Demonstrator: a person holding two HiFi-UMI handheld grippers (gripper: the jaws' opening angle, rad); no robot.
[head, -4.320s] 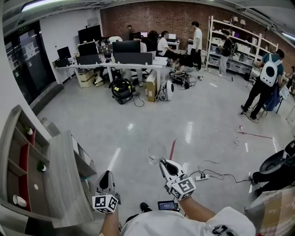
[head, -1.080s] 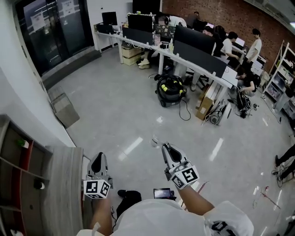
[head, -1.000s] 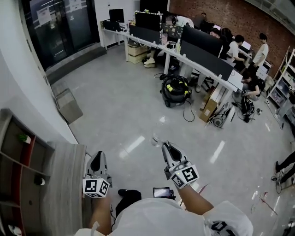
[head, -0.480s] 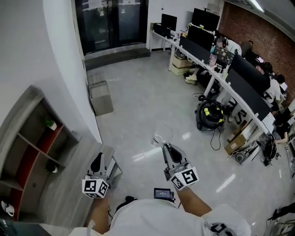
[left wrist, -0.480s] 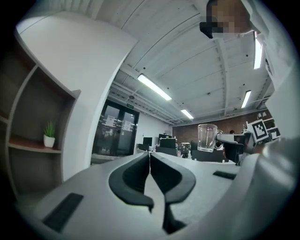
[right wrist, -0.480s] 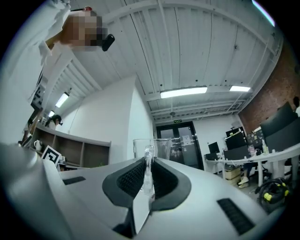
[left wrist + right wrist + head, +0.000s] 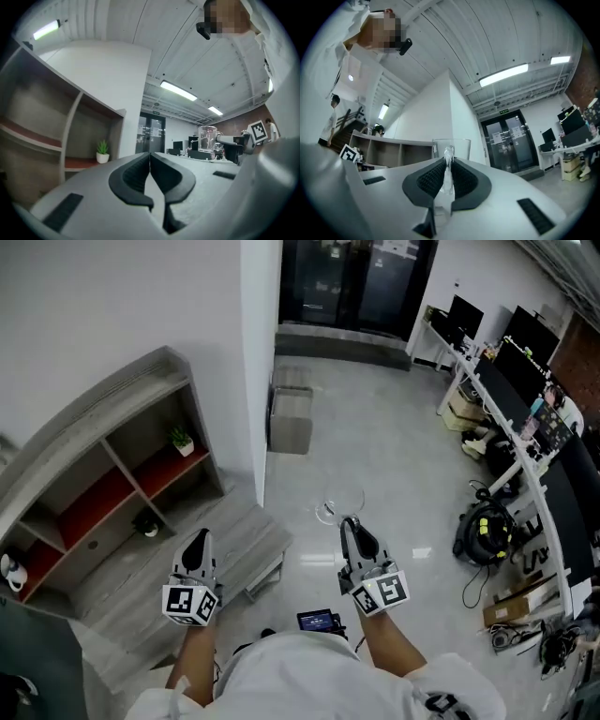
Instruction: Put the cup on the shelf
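My left gripper [image 7: 197, 542] is clenched on nothing. My right gripper [image 7: 349, 524] pinches the handle of the glass cup [image 7: 339, 503], held over bare floor. A low grey bench [image 7: 234, 538] lies between it and the shelf [image 7: 112, 413], where a potted plant [image 7: 182, 440] sits in the right-end compartment.

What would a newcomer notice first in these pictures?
The clear glass cup, held by its handle in the fingers of the right gripper, stands out at the centre. At the left is the grey shelf with red panels and a small potted plant; the left gripper is shut, empty.
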